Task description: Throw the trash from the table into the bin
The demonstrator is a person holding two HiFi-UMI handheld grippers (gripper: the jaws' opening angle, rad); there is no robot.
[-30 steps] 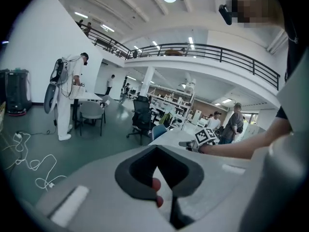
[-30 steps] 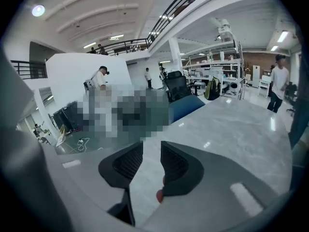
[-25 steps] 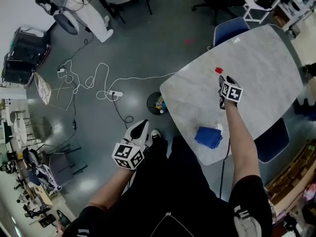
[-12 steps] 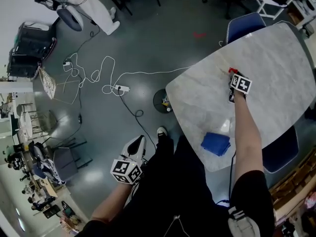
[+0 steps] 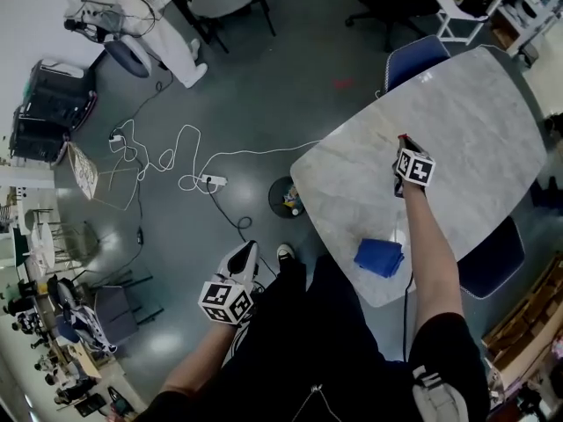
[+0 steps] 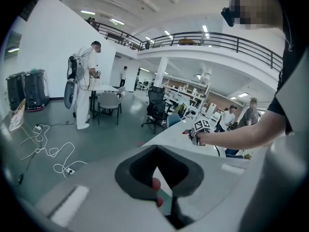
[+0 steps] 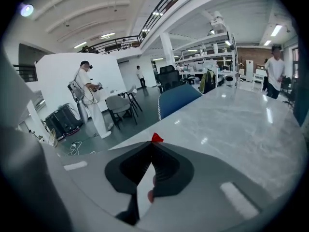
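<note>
A small red scrap (image 7: 157, 138) sticks out from the tips of my right gripper (image 7: 153, 145), whose jaws have just closed on it. From the head view the right gripper (image 5: 403, 143) is over the middle of the grey marble table (image 5: 466, 112), the red scrap (image 5: 402, 136) at its tip. A dark round bin (image 5: 284, 195) with colourful bits inside stands on the floor by the table's left edge. My left gripper (image 5: 248, 250) hangs low beside the person's leg, away from the table. In its own view the left gripper (image 6: 156, 149) is shut and holds nothing.
A folded blue cloth (image 5: 379, 258) lies near the table's front edge. Blue chairs (image 5: 412, 53) stand at the far side and at the near right (image 5: 493, 253). White cables (image 5: 167, 143) and a power strip (image 5: 211, 181) trail over the floor. A person in white (image 6: 87, 88) stands far off.
The red scrap lay on the table in front of the open right gripper; now the jaws are shut on it. The left gripper sank a little beside the leg.
</note>
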